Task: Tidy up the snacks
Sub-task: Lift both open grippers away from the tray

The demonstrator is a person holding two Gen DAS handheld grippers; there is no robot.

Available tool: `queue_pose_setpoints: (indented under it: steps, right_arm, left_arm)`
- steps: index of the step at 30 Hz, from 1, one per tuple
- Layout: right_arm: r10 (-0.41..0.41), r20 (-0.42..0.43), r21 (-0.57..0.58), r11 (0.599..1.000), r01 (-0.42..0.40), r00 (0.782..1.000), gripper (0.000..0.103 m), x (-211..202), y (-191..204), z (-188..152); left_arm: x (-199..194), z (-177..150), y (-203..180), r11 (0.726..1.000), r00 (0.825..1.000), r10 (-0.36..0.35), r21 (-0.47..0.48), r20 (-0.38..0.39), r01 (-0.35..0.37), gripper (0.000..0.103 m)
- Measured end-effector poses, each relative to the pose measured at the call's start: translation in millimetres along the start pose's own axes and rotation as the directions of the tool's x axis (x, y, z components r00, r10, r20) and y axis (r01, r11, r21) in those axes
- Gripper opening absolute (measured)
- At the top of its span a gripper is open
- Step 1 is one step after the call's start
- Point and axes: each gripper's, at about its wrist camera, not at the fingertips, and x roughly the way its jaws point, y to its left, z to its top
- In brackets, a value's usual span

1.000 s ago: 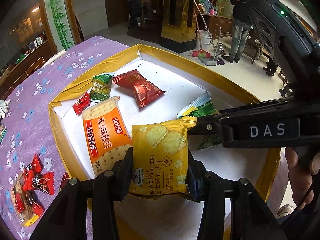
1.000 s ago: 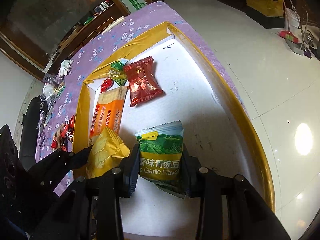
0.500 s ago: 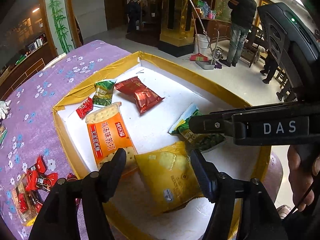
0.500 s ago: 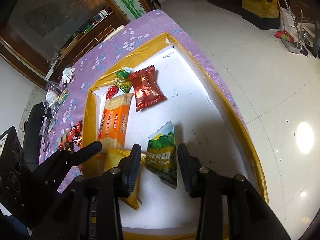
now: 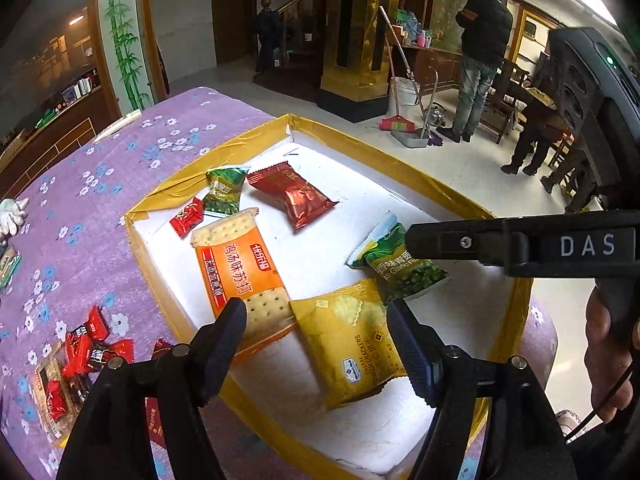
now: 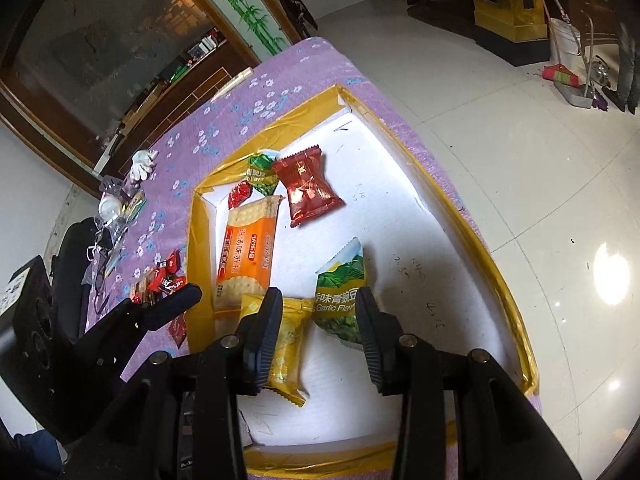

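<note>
Left gripper [image 5: 316, 324]: fingers spread wide, jaws having just been opening; nothing pinched. The yellow cracker packet [image 5: 352, 340] lies flat on the tray floor below and between them, touched by neither finger.

Right gripper [image 6: 318, 336]: fingers parted, gripping nothing. The green pea packet [image 6: 340, 296] lies on the tray floor in the gap as seen from above, clear of both fingers. In the left wrist view one right-gripper finger crosses above this packet's upper edge.

Tray [image 5: 440, 194]: shallow white box with yellow taped rim, set on the worktop [image 5: 80, 208], which carries a purple flowered cloth.

Contents of tray:
- yellow cracker packet, near corner, just beside the green pea packet;
- orange soda-cracker packet [image 5: 240, 268], along the left wall, its near end beside the yellow packet;
- dark red foil packet [image 5: 292, 194], toward the far end;
- small green packet [image 5: 222, 192], far left corner, beside the red foil packet;
- small red candy [image 5: 187, 217], touching the small green packet.

Outside tray, on the cloth at left: a cluster of red wrapped candies [image 5: 86, 348], near the tray wall; a white glove [image 6: 142, 164] farther off.

Background: a person in a dark jacket [image 5: 480, 60] standing on the tiled floor beside a broom [image 5: 400, 88].
</note>
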Motion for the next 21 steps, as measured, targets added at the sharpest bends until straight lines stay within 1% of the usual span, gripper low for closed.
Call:
queue_pose_setpoints:
  steps: [6,8,10,16,21]
  right_arm:
    - [-0.004,0.010,0.022,1.000,0.004,1.000,0.037,-5,2,-6]
    - [-0.010,0.017,0.022,1.000,0.009,1.000,0.037,-8,4,-8]
    - [-0.014,0.024,0.025,1.000,0.013,1.000,0.037,-10,5,-9]
    - [-0.030,0.039,0.048,0.998,0.028,0.999,0.037,-15,7,-11]
    - [-0.025,0.041,0.035,0.999,0.024,0.999,0.037,-16,16,-15]
  left_arm:
    - [-5,-1,5,1.000,1.000,-0.006,0.004,0.006,0.006,0.076]
    - [-8,-1,7,1.000,1.000,-0.008,-0.003,0.013,0.008,0.081]
    - [-12,-1,9,1.000,1.000,-0.009,-0.008,0.022,0.009,0.083]
    - [-24,-2,18,1.000,0.999,-0.004,-0.026,0.049,0.005,0.083]
    - [-34,-6,29,0.999,0.998,0.007,-0.048,0.065,-0.004,0.083]
